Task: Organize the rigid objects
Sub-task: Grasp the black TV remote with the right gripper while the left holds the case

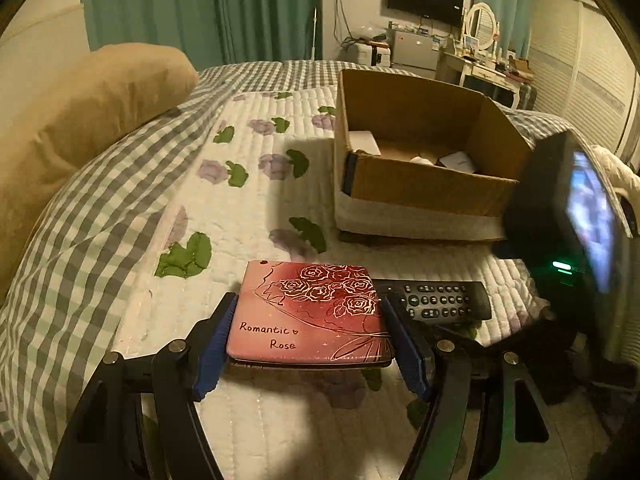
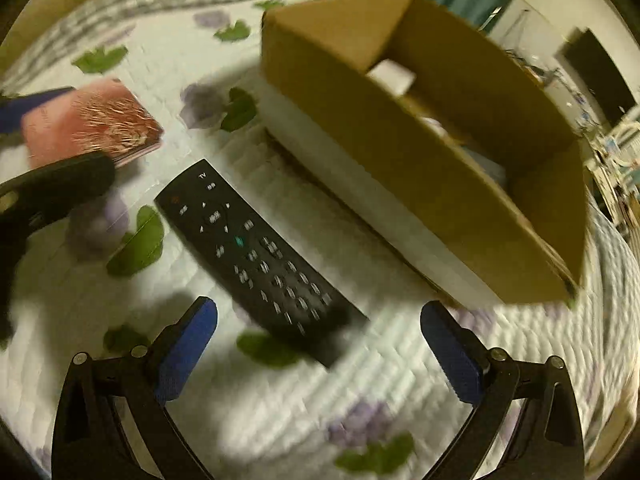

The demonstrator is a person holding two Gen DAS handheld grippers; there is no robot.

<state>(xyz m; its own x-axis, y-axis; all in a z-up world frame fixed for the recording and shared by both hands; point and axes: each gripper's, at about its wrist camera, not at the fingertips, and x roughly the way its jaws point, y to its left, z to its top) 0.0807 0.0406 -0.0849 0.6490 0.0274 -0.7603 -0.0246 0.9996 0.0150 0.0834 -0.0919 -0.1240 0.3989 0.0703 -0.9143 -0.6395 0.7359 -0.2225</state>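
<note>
Left gripper (image 1: 308, 320) clamping pink "Romantic Rose" tin (image 1: 310, 314); right gripper (image 2: 318, 324) spread wide above TV remote (image 2: 256, 256). Next: into cardboard box (image 1: 424, 188).

Bed (image 1: 256, 200) covered by a white quilt with purple flowers and green leaves over a grey checked sheet (image 1: 80, 216); directly on it lie a black remote control (image 2: 256, 256), an open cardboard box (image 1: 420, 160) and, apparently, a tan pillow (image 1: 92, 108) at the left
</note>
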